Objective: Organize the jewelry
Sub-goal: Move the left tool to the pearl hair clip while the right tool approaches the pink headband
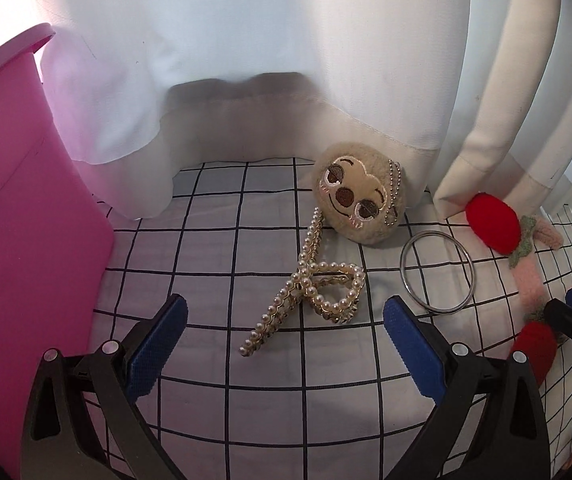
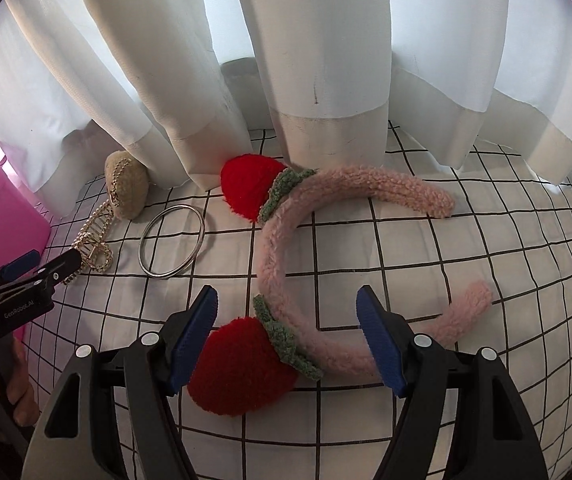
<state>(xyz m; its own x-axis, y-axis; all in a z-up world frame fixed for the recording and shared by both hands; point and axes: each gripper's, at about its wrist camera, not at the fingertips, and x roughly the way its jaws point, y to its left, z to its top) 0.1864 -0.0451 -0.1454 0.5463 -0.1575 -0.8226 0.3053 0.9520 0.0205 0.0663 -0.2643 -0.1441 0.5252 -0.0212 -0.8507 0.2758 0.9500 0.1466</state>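
Both claws stand spread and empty over the grid cloth [image 1: 214, 248]: the left gripper [image 1: 286, 322] straddles the pearl clip [image 1: 317, 288], near the ring [image 1: 437, 272] and plush [image 1: 359, 196], while the right gripper [image 2: 287, 322] brackets the headband [image 2: 278, 248] by its near strawberry [image 2: 238, 368].

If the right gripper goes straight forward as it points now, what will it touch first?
Most likely the fuzzy pink headband: the open right gripper already has the band and its near red strawberry between its fingers. Depth is unclear; the checked cloth lies beneath.
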